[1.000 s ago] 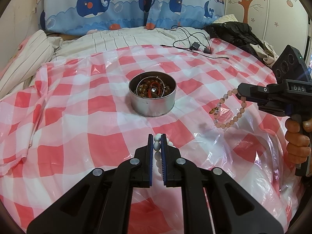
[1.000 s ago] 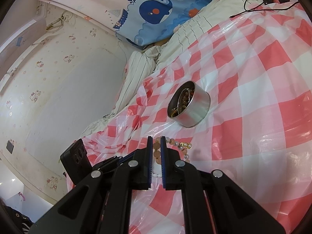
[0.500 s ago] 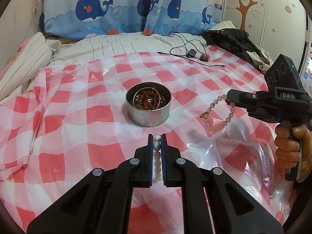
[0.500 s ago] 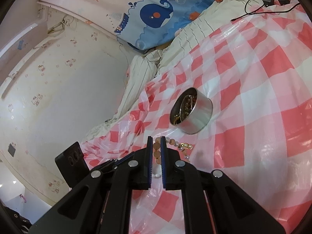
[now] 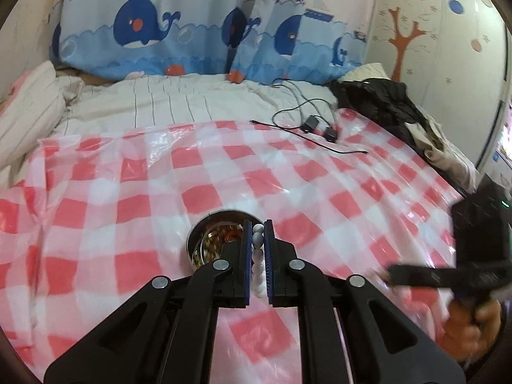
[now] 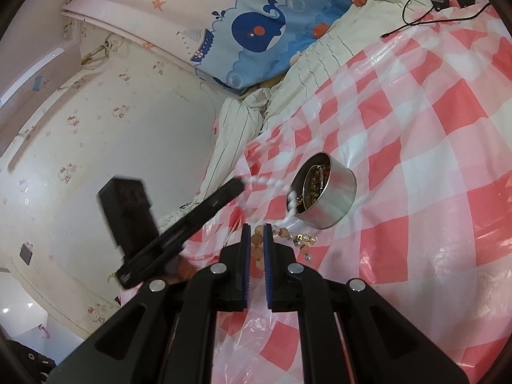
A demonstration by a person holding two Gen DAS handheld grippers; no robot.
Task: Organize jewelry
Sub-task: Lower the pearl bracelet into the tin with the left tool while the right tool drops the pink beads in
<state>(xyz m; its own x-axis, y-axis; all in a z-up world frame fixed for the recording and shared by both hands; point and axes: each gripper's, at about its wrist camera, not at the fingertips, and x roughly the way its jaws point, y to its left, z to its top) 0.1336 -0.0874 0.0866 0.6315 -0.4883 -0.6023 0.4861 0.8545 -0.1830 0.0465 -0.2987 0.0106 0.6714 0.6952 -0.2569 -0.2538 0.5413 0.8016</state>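
My left gripper is shut on a white bead bracelet, its tips just over the near rim of a round metal tin that holds several pieces of jewelry. In the right wrist view the left gripper is blurred, and its white bead strand droops over the tin. My right gripper is shut on a peach bead bracelet with pearl and gold beads, held short of the tin. The right gripper shows blurred at the right, held by a hand.
A red-and-white checked plastic sheet covers the bed. Black cables with chargers lie at the far edge, and dark clothing is heaped at the back right. Striped bedding and a whale curtain stand behind.
My left gripper has moved forward and up with the white beads, from well short of the tin to over its near rim. The right gripper has hardly moved.
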